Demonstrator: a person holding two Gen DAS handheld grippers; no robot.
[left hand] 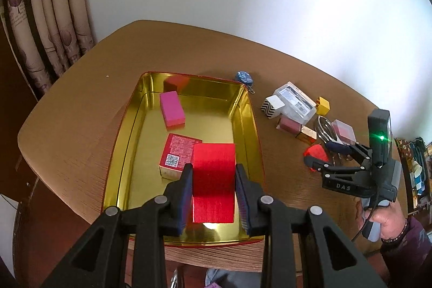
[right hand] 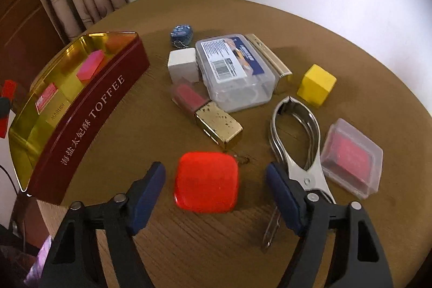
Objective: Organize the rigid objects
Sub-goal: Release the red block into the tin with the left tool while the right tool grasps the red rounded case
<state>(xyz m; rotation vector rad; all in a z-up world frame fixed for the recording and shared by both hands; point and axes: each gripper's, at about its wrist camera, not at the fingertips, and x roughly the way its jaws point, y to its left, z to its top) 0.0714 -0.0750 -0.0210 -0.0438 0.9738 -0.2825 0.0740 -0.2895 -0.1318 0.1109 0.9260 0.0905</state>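
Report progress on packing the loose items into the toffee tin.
Done: pink block and printed red box lie in the tin. In hand: left gripper holds a red block over it; right gripper, open, straddles the red square piece. Left: yellow cube, clear case, pliers, others.

Lighting: bright, soft daylight, strongest on the white wall (left hand: 337, 4) to the right of both grippers, washing it to near-white. Shadows: soft, falling on the table (right hand: 189, 247) beside its objects. Glare: gold tin (left hand: 210, 109) interior mirrors the pink block and shows a hot spot directly under the held red block (left hand: 213, 180); red square (right hand: 206, 182) between the right gripper's fingers is oversaturated, its surface detail lost. Distortion: heavy fisheye, table edge and curtain (left hand: 54, 18) bowed, corners vignetted black. Focus: near gripper parts slightly soft, overall mild compression blur.
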